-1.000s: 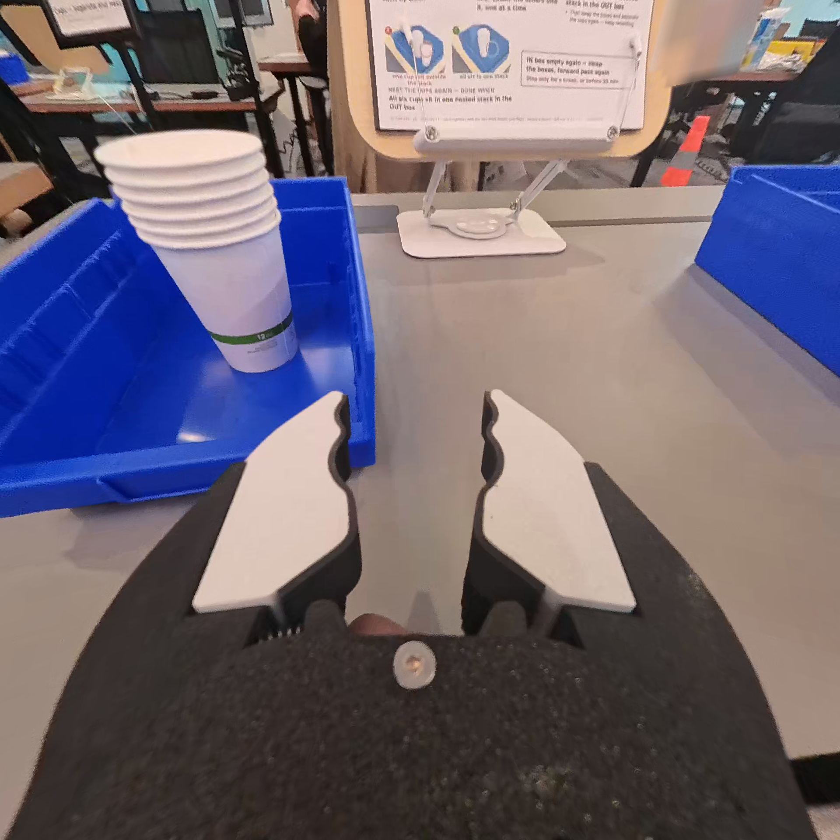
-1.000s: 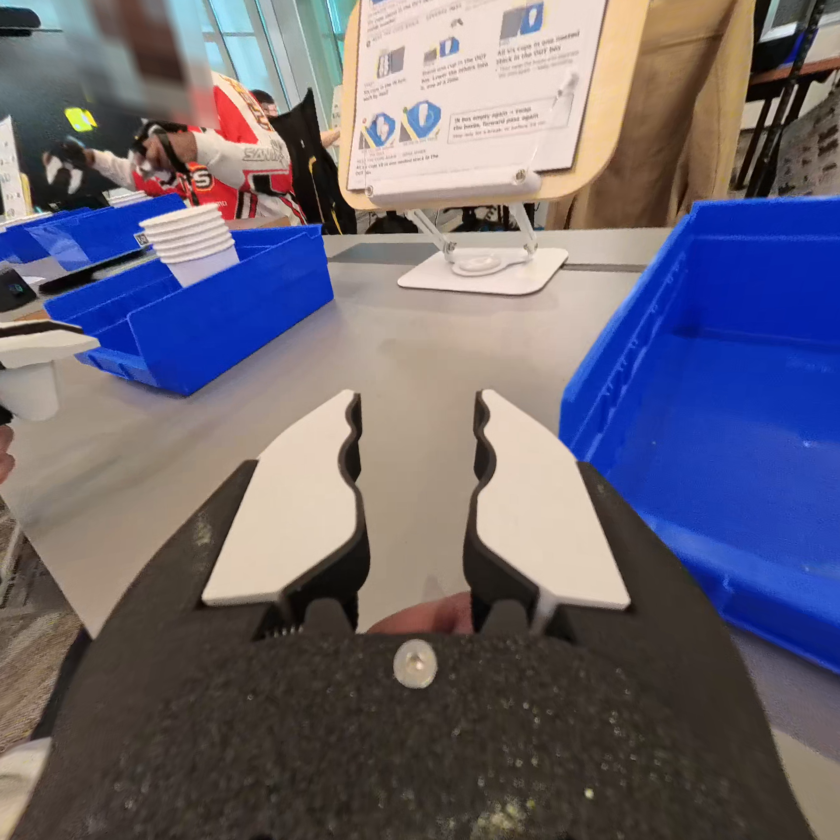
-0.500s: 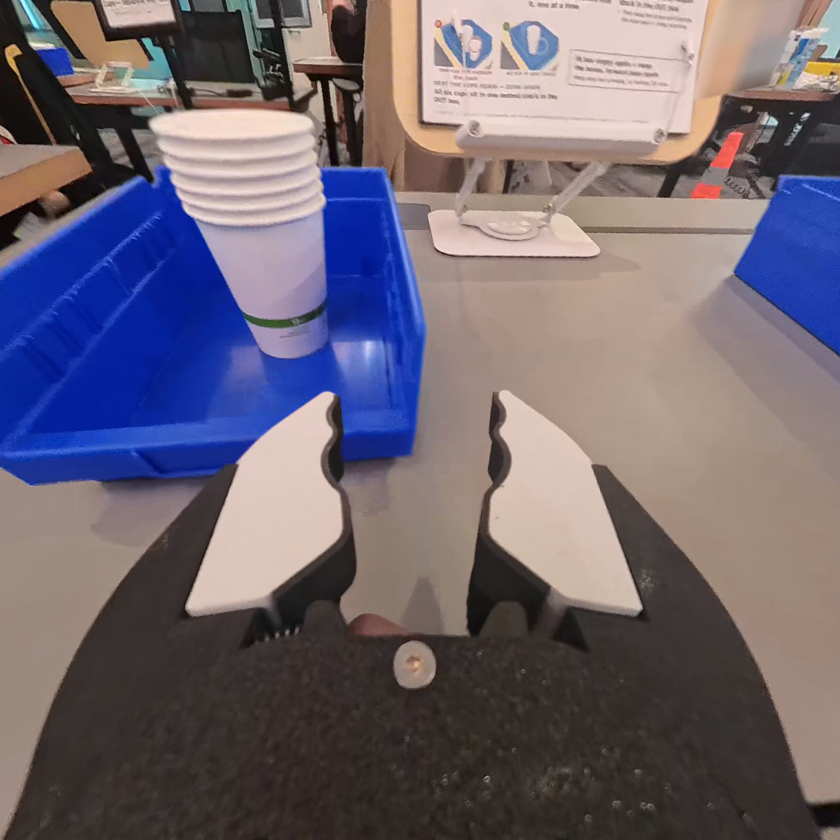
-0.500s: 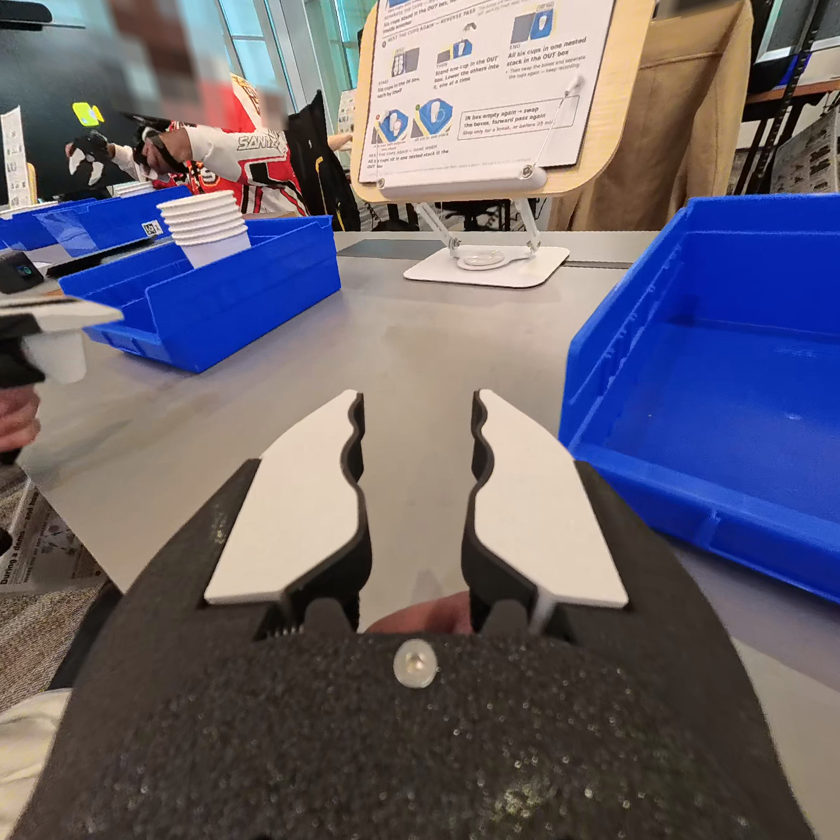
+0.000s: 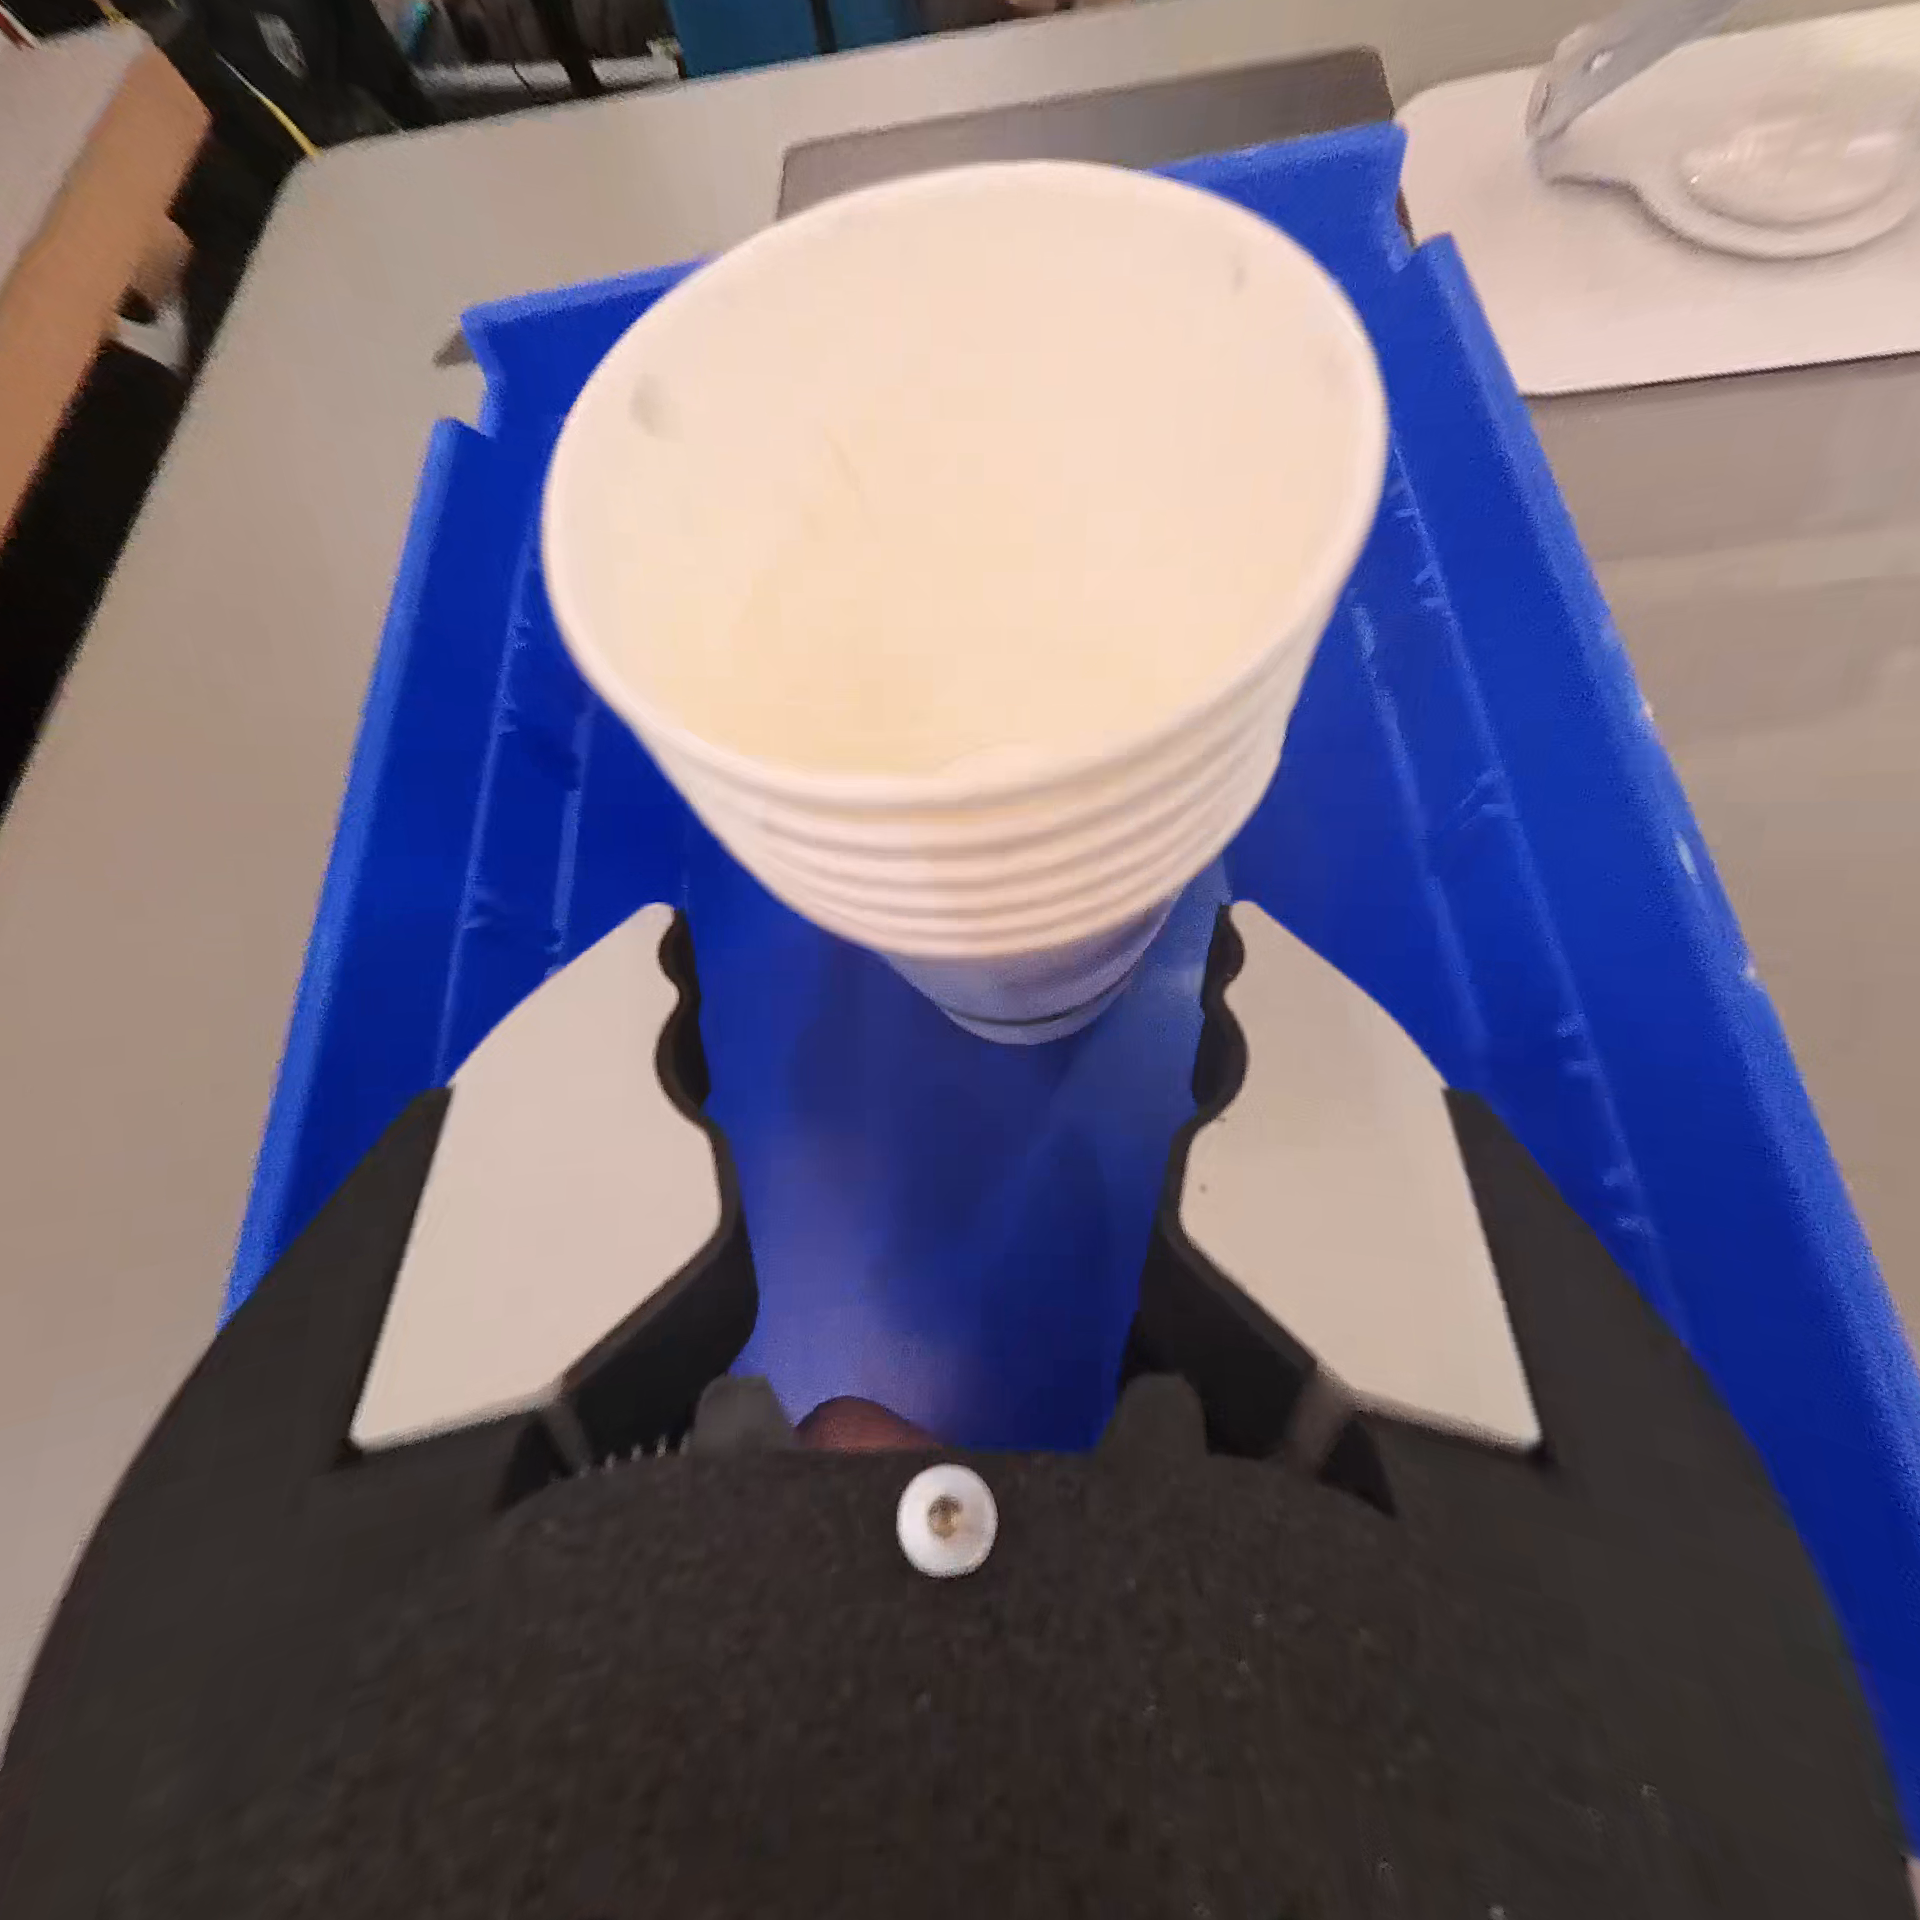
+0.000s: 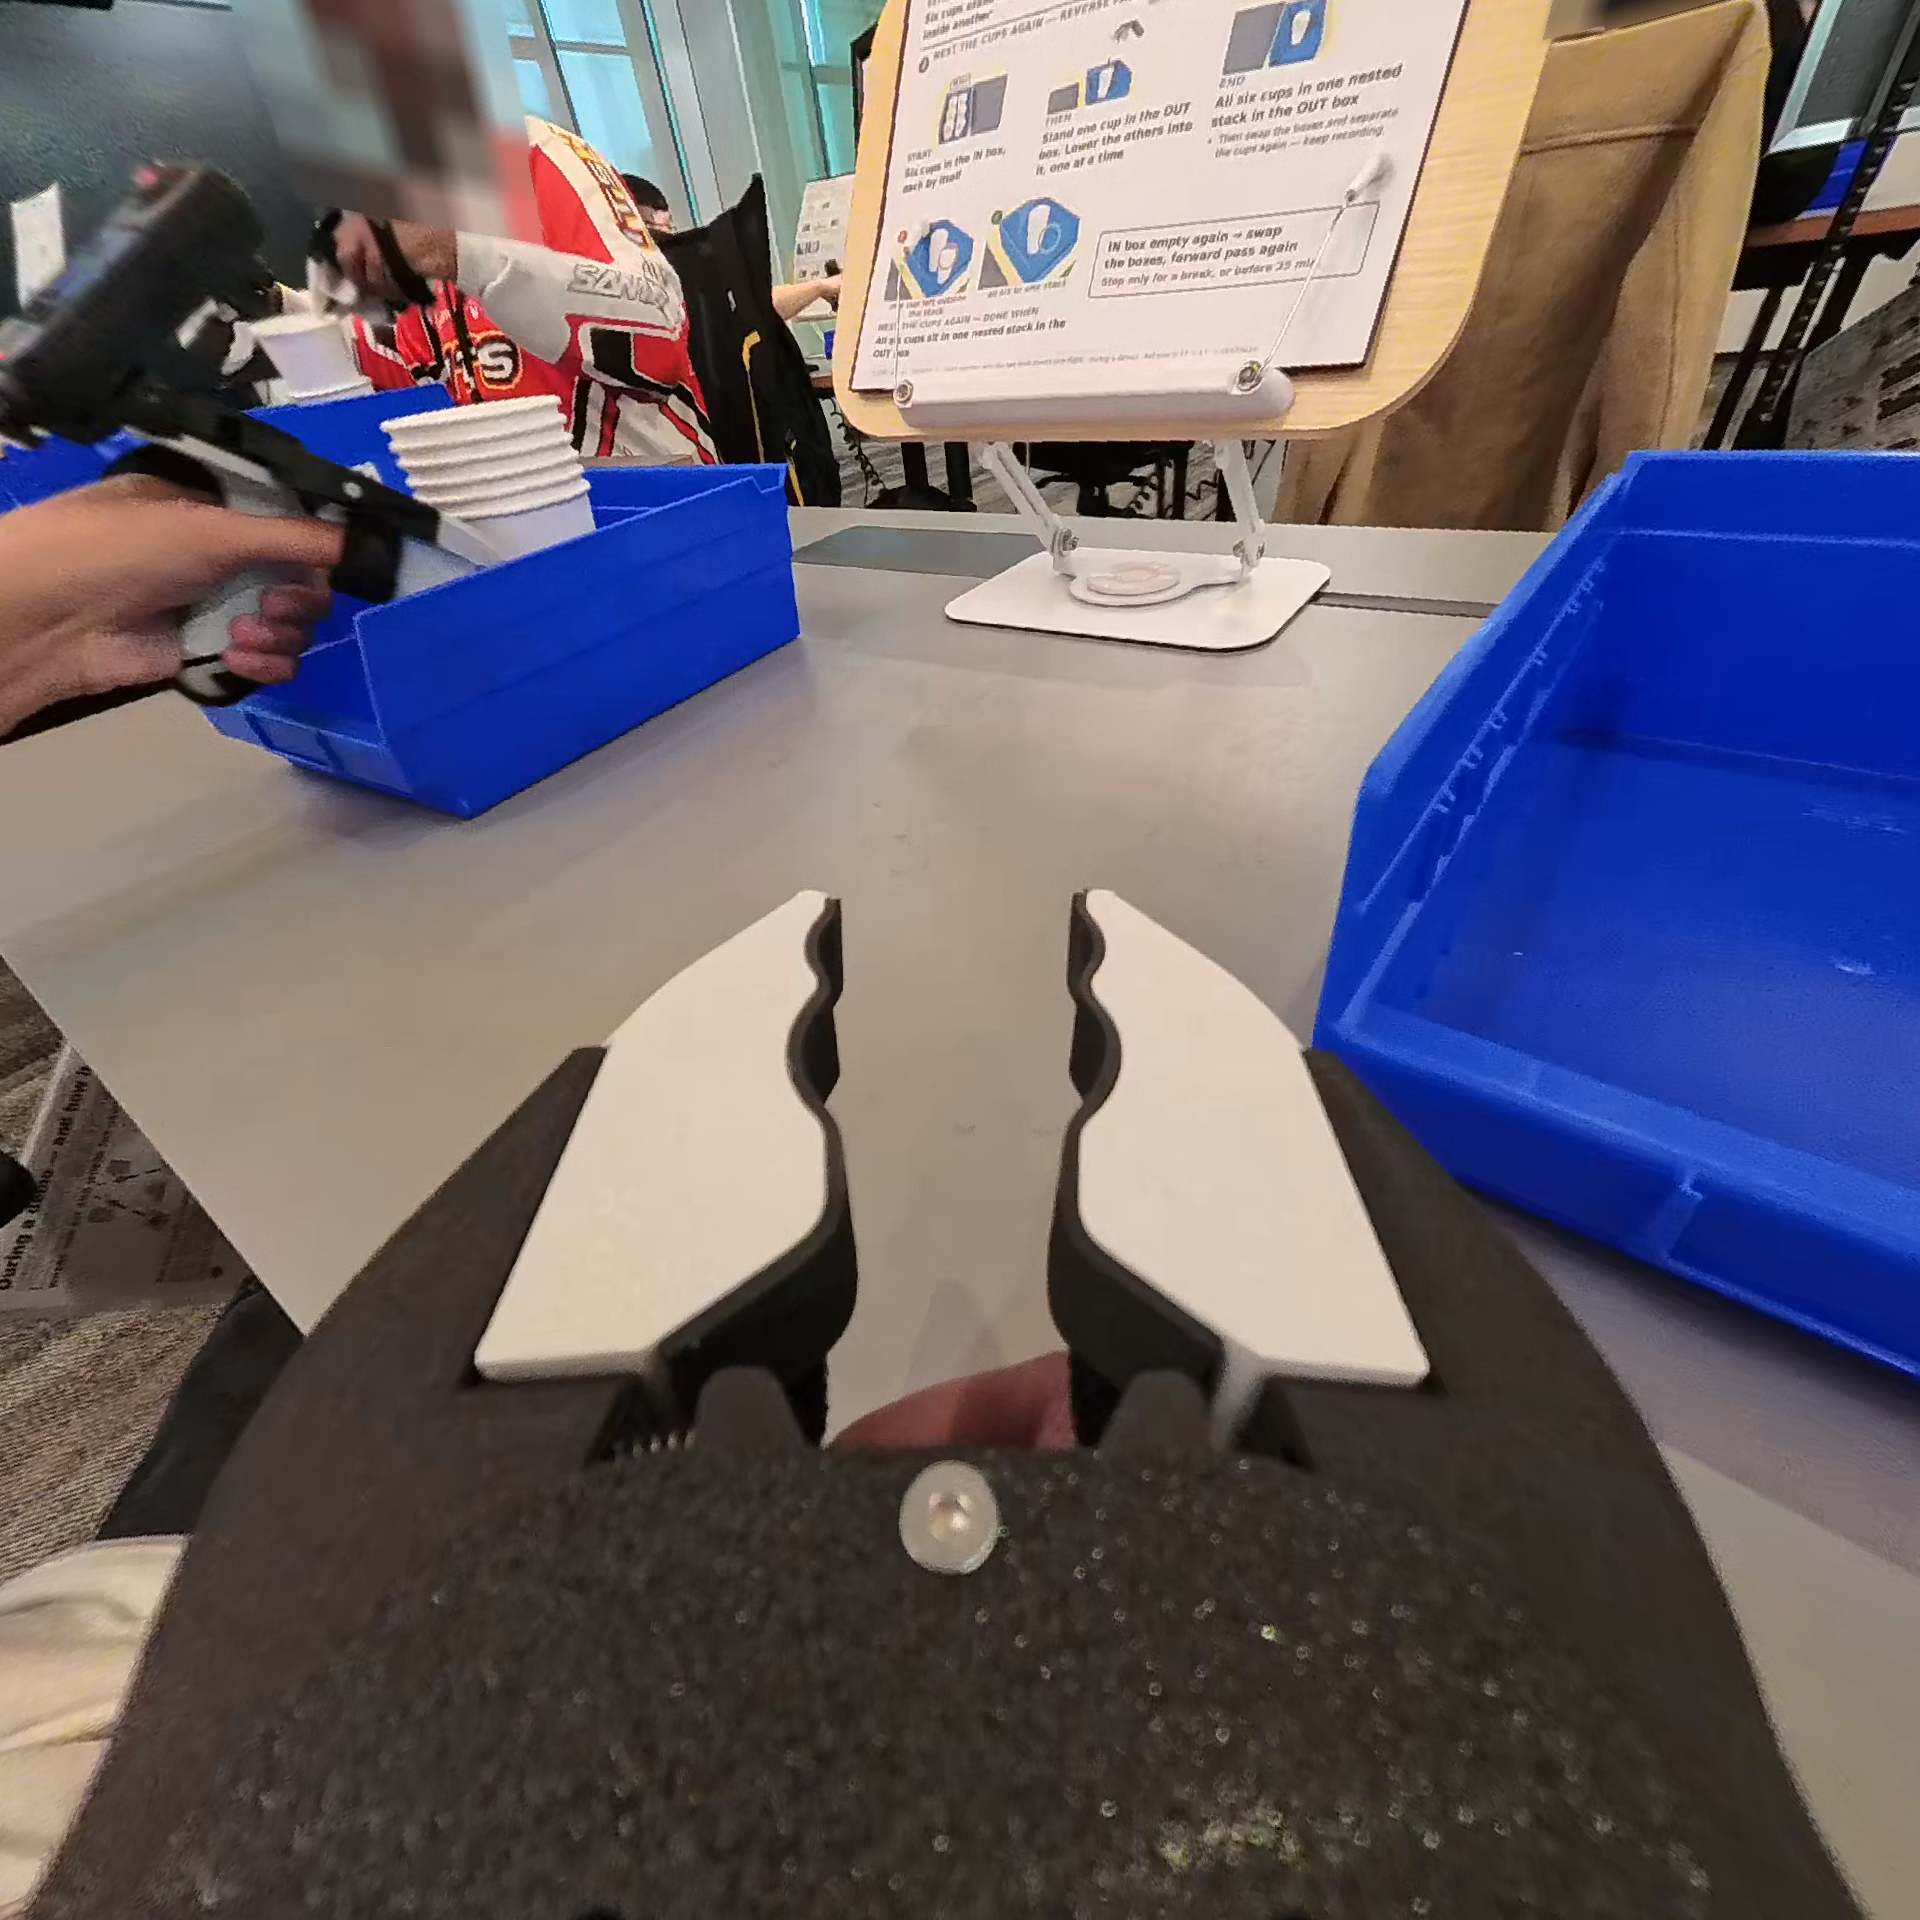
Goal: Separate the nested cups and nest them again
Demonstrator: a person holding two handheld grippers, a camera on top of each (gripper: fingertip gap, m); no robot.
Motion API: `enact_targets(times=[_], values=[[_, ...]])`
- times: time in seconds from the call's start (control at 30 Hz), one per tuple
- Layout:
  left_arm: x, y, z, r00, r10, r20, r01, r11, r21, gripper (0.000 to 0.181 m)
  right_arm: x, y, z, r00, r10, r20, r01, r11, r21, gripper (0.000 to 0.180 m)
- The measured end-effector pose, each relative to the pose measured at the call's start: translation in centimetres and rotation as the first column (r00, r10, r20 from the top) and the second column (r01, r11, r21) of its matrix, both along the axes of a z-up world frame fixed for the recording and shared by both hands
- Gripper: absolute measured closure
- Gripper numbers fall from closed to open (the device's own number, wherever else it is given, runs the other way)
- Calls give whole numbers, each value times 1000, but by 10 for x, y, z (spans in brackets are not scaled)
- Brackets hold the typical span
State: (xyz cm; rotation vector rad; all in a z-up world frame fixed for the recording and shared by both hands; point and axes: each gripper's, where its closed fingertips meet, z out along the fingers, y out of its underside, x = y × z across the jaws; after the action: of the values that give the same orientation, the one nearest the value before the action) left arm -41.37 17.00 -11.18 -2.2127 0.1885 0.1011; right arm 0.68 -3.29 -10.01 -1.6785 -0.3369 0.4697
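Hovering over bin w/ cup stack: left hand-held gripper released; right released.

White cups in a blue bin; grey table; black-and-white tool.

We see even, bright indoor light. Soft shadows lie on the grey table. Motion blur smears the stack of paper cups and blue bin in the left wrist view; wide-angle bending warps both views' edges.
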Motion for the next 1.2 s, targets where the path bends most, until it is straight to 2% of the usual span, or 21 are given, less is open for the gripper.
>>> enact_targets(times=[0.1, 0.3, 0.53, 0.73, 0.87, 0.93, 1.0, 1.1, 1.2], values=[[13, 14, -11, 992, -55, 116, 62, 997, -56, 87, 1, 0, 0, 1000, 6, -13, -6, 1000, -5, 138], [18, 44, -12, 980, -116, 162, 111, 993, 39, 87, 1, 0, -1, 1000, 14, -21, -15, 1000, -14, 140], [25, 47, -2, 941, -215, 261, 189, 975, 121, 90, 1, 0, -1, 999, 21, -29, -22, 1000, -18, 141], [33, 4, 65, 897, -353, 266, 269, 914, 305, 91, -3, -3, 8, 997, 78, -4, -78, 997, -7, 141], [80, -54, 106, 770, -545, 332, 415, 823, 389, 91, -16, -13, 43, 967, 235, 97, -239, 971, 31, 140], [117, -83, 113, 692, -643, 328, 511, 757, 406, 91, -24, -16, 68, 912, 324, 253, -345, 937, 45, 140], [156, -103, 110, 634, -712, 303, 595, 699, 397, 91, -31, -13, 97, 810, 366, 458, -434, 900, 48, 147], [211, -121, 91, 561, -783, 268, 701, 622, 349, 91, -56, -11, 139, 595, 441, 672, -595, 803, -1, 153], [250, -129, 67, 523, -821, 229, 770, 570, 285, 91, -83, -4, 153, 342, 532, 775, -677, 711, -190, 154]])
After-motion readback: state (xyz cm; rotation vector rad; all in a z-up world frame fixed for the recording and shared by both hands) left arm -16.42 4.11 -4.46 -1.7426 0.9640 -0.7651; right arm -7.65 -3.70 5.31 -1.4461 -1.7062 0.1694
